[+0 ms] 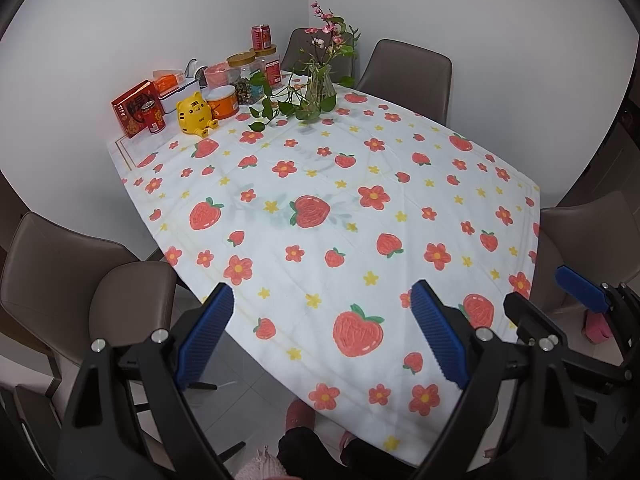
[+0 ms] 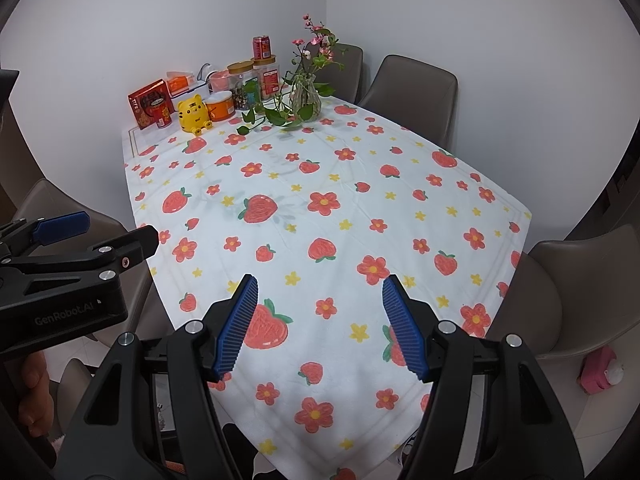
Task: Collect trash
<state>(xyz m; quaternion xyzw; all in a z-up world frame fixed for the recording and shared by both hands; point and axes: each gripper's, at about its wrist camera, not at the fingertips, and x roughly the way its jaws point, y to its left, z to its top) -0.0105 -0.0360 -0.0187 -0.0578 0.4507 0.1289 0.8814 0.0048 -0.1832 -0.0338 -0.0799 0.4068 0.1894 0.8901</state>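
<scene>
A table with a strawberry-and-flower tablecloth fills both views. My left gripper is open and empty above the table's near edge; it also shows at the left of the right wrist view. My right gripper is open and empty above the near edge; it also shows at the right of the left wrist view. No loose trash shows on the cloth. A red can stands on a jar at the far end.
At the far left corner stand a red box, a yellow tiger toy, an orange tub, jars and a glass vase with flowers. Brown chairs surround the table. A pink object lies on the floor at right.
</scene>
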